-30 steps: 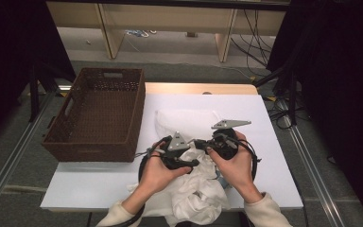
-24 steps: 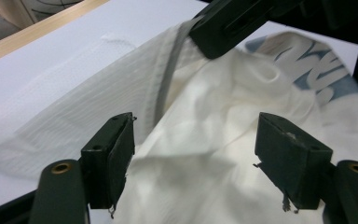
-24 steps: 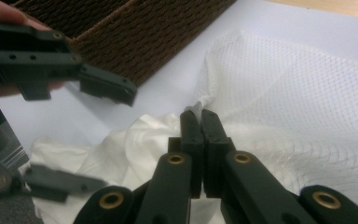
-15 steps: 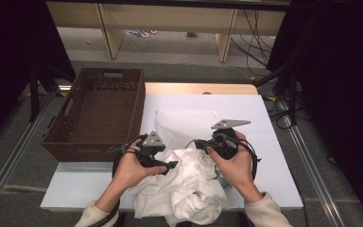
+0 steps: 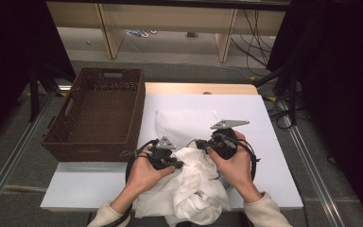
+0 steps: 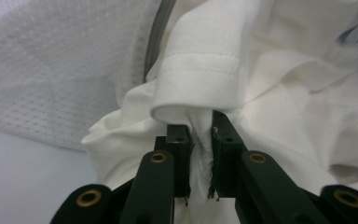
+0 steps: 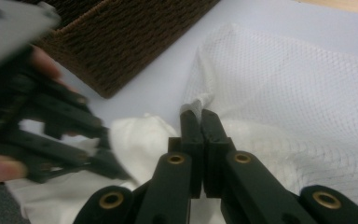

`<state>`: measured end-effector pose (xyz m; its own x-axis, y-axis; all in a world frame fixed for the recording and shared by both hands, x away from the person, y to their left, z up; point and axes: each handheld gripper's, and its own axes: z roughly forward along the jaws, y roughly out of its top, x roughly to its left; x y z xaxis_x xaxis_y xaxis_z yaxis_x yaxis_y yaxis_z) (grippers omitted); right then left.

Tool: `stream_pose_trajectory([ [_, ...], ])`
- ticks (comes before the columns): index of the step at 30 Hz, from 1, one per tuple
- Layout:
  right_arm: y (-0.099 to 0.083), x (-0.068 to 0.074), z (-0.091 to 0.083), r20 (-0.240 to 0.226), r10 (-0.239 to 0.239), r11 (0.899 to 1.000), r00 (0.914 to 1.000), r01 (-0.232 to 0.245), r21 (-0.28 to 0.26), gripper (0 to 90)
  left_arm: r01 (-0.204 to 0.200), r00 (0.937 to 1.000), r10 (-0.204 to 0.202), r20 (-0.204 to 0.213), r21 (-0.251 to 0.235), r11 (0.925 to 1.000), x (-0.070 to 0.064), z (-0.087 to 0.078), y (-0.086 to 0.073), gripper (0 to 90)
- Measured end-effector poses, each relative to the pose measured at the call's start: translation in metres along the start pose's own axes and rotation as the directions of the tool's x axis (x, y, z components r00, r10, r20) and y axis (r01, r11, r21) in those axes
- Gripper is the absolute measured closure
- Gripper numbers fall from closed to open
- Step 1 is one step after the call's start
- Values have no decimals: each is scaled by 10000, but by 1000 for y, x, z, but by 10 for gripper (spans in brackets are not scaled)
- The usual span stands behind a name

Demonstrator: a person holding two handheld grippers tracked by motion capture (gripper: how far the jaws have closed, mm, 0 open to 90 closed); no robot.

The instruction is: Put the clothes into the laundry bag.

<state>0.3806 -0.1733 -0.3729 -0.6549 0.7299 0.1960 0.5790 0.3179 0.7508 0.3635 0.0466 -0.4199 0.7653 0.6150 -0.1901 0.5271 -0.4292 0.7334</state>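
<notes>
A crumpled white garment (image 5: 196,191) lies at the table's front edge and partly hangs over it. My left gripper (image 6: 200,135) is shut on a fold of it, just under a stitched hem (image 6: 200,79). In the high view the left gripper (image 5: 178,164) points right, close to the right gripper (image 5: 200,144). A white mesh bag (image 5: 184,124) lies flat in the middle of the table. My right gripper (image 7: 198,119) is shut on a rim of the mesh bag (image 7: 303,88), with the garment (image 7: 140,135) just left of it. The left gripper (image 7: 100,151) appears blurred there too.
A brown woven basket (image 5: 99,113) stands at the table's left edge, hollow and open on top; its corner (image 7: 121,37) is close to the bag. The white tabletop (image 5: 274,142) has bare room at the right and front left. Cables trail from both grippers.
The left gripper pulled the garment out to the left, then came back right toward the right gripper. The right gripper has stayed where it was, holding the mesh bag.
</notes>
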Motion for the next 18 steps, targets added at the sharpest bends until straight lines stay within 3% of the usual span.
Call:
stream_pose_trajectory([
  [1, 0, 0, -1, 148, 129, 9999, 9998, -130, 14, 900, 108, 9999, -107, 59, -173, 9998, -5, -7, 3, 796],
  [3, 0, 0, -1, 171, 146, 9999, 9997, -146, -16, 900, -40, 10000, 41, 32, -400, 9992, -16, -18, 11, 796],
  [4, 0, 1, -1, 193, 253, 9997, 9995, -252, -13, 900, -5, 9996, 21, 297, -543, 9985, -23, -20, 13, 797],
  [6, 0, 2, 0, 106, 62, 9999, 9999, -61, -94, 900, -12, 9998, 28, 196, -795, 9968, -34, -21, 18, 798],
  [7, 0, 3, 0, 63, -8, 10000, 10000, 8, -82, 900, -87, 9993, 121, 353, -952, 9954, -38, -19, 20, 798],
  [8, -1, 6, 0, -72, 221, 9997, 9997, -222, -44, 900, -122, 9992, 161, 378, -1021, 9947, -41, -16, 21, 799],
  [10, 0, 8, -1, -116, -20, 10000, 9999, 20, -43, 900, -125, 9994, 162, 321, -1151, 9933, -41, -7, 25, 799],
  [11, -1, 10, 0, -176, 1, 10000, 9998, -2, -54, 900, -313, 9992, 340, 222, -1110, 9933, -39, -2, 26, 799],
  [14, -1, 8, 0, -383, 66, 10000, 9992, -69, -72, 900, -99, 9999, 96, -38, -889, 9960, -34, 13, 26, 799],
  [17, -1, 8, -1, -459, 179, 9998, 9988, -180, -9, 900, -357, 9985, 326, -429, -743, 9966, -27, 30, 27, 799],
  [18, -1, 8, -2, -356, 192, 9998, 9992, -191, 29, 900, -257, 9988, 231, -431, -607, 9978, -26, 36, 27, 799],
])
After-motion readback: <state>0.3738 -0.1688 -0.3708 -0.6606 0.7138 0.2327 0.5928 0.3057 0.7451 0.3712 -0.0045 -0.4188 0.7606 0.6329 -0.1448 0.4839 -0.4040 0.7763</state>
